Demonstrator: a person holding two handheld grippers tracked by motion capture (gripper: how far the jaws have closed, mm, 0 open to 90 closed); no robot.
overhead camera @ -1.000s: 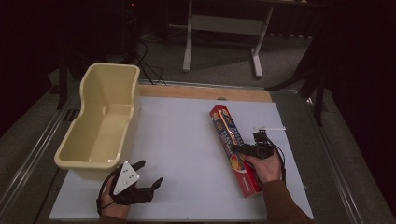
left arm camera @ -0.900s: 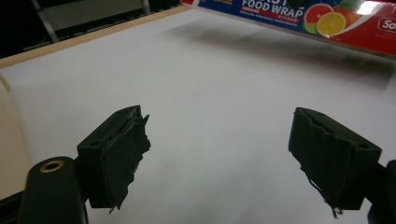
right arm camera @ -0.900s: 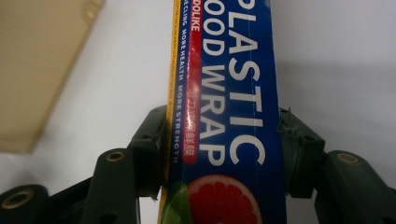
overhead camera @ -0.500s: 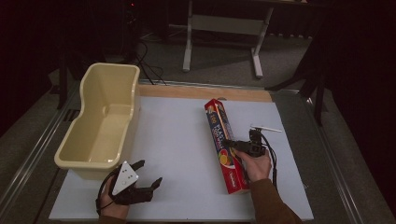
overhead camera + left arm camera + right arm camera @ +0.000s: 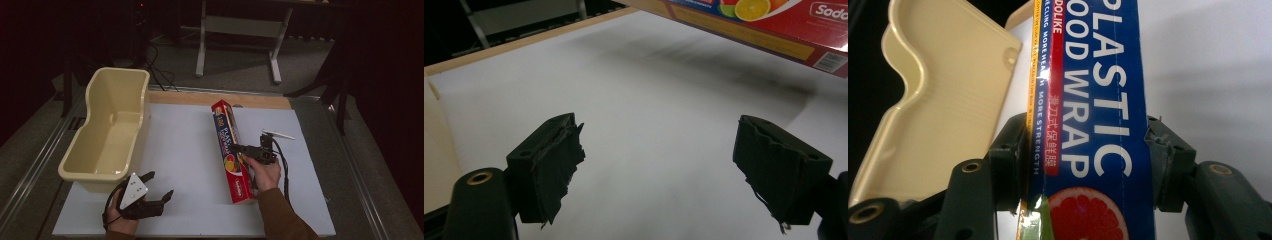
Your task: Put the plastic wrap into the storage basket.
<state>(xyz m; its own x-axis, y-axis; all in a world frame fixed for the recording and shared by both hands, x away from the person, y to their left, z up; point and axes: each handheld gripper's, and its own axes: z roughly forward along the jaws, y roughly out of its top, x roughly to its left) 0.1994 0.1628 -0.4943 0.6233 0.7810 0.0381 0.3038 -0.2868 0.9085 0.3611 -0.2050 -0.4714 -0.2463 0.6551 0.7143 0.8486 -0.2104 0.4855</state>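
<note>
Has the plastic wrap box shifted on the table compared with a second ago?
Yes. The plastic wrap box, clamped in the right tool, has moved left toward the cream tub and turned more lengthwise.

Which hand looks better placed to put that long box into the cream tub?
Right. Its tool is already clamped across the plastic wrap box. The left tool rests open with nothing between its jaws, beside the tub.

A white-topped desk [image 5: 190, 150] with a wooden far edge fills the frame's middle; a cream plastic tub [image 5: 107, 132] sits at its left, a thin white stick [image 5: 279, 134] right of centre
</note>
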